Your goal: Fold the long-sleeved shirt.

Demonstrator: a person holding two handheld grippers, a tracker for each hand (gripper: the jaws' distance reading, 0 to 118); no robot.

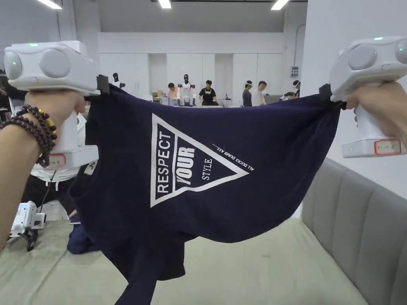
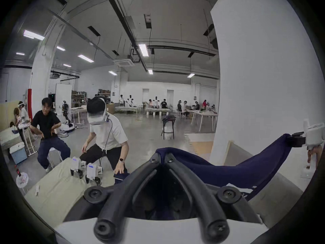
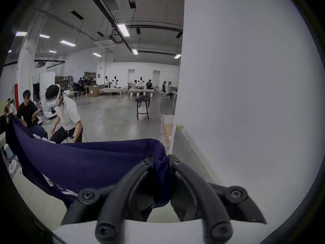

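Shirt held up in the air, stretched between both grippers, print facing the head camera, sleeves hanging toward 6 o'clock over the bed. Left gripper at 9 o'clock, fingers closed tight on a pinch of cloth; right gripper at 3 o'clock, fingers closed on a thicker bunch. Which edge is gripped is probably the hem, hard to confirm. Risk: thin left pinch slips under tension; dangling sleeves could tuck under and crease when lowered.
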